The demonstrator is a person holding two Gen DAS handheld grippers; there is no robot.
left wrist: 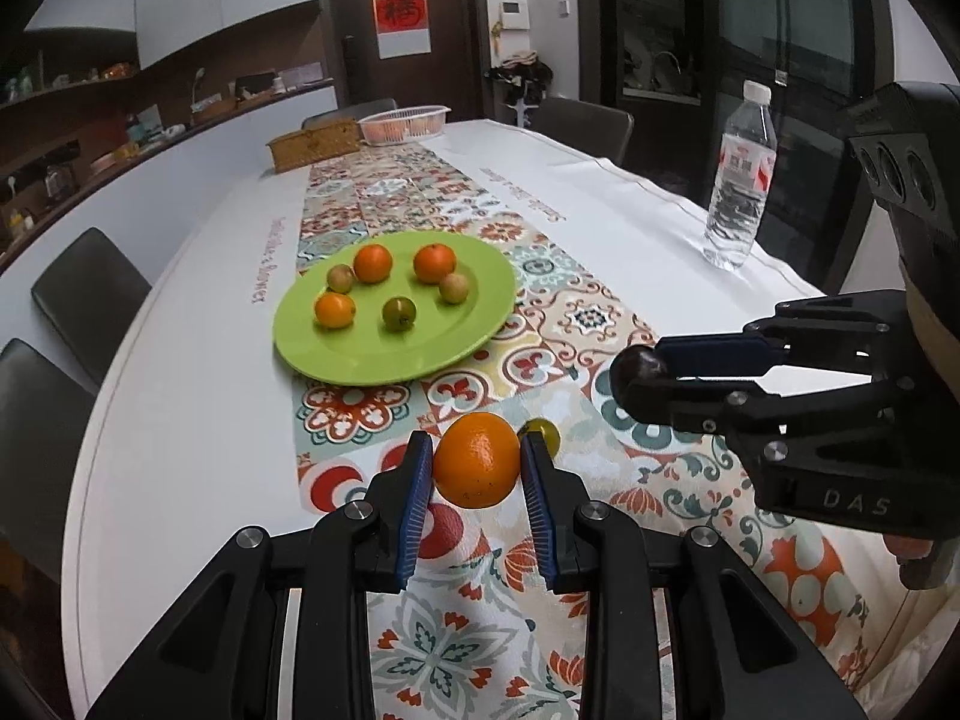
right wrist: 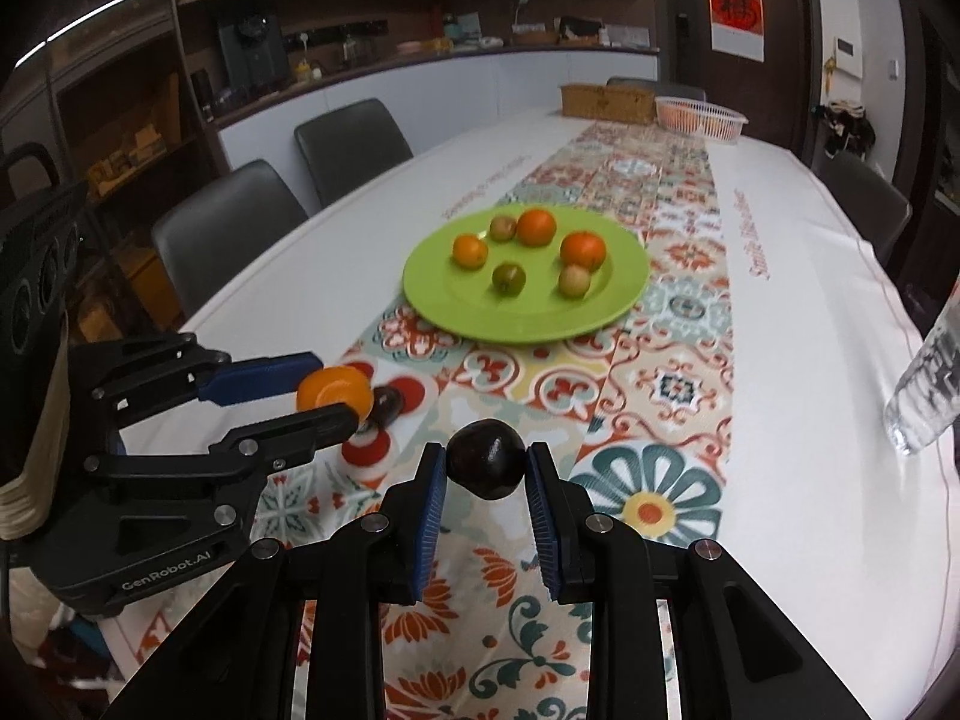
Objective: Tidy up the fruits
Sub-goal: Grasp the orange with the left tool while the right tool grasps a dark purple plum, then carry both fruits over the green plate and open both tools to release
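A: While both grippers hang above the patterned tile-print table runner (left wrist: 540, 324), what does each carry?

B: Left gripper (left wrist: 477, 465): blue-padded jaws clenched on one round orange citrus fruit (left wrist: 477, 461), clear of the cloth. Right gripper (right wrist: 486, 468): jaws clenched on one dark, near-black round fruit (right wrist: 487, 467), also lifted.

A: Loose stock nearby?

B: One small yellow-green fruit (left wrist: 547, 433) on the runner, just behind the left gripper's right finger.

A: And the round lime-green plate (left wrist: 360, 360)?

B: It sits farther along the runner, beyond both grippers. Contents: three orange fruits and three small greenish-brown fruits, spaced apart.

A: Other items?

B: One clear plastic water bottle (left wrist: 741, 177), upright near the table's right edge. At the far end, one woven brown box (left wrist: 313, 145) beside one white slotted plastic basket (left wrist: 403, 123).
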